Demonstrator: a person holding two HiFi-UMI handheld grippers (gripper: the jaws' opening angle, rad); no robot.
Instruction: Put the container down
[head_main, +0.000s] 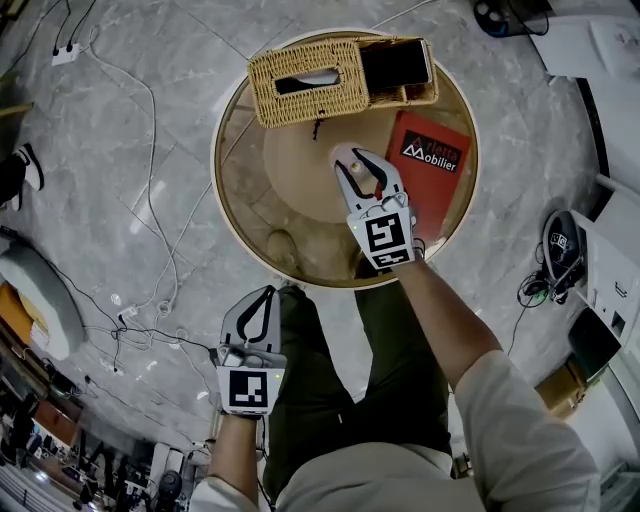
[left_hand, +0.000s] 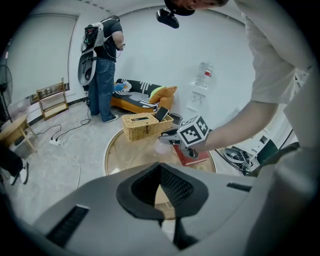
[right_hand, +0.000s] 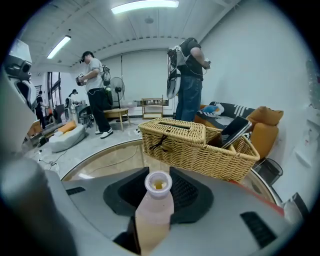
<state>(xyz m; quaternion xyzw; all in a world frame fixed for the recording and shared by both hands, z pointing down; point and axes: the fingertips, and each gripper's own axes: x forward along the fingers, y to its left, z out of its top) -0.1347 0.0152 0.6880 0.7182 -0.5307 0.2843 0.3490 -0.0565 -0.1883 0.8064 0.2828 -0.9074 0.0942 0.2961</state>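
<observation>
A: Where was the container (right_hand: 154, 210)?

B: Pinched between the jaws of the right gripper (head_main: 358, 168), over the middle of the round table (head_main: 300, 262) and seemingly clear of the glass. Its long axis ran along the jaws, open mouth toward the basket (head_main: 300, 85).

A: Left gripper (head_main: 262, 300)?

B: Jaws together, empty, well off the table by the lap. Judgement: the right lowers alone, with the base tipped downward first.
</observation>
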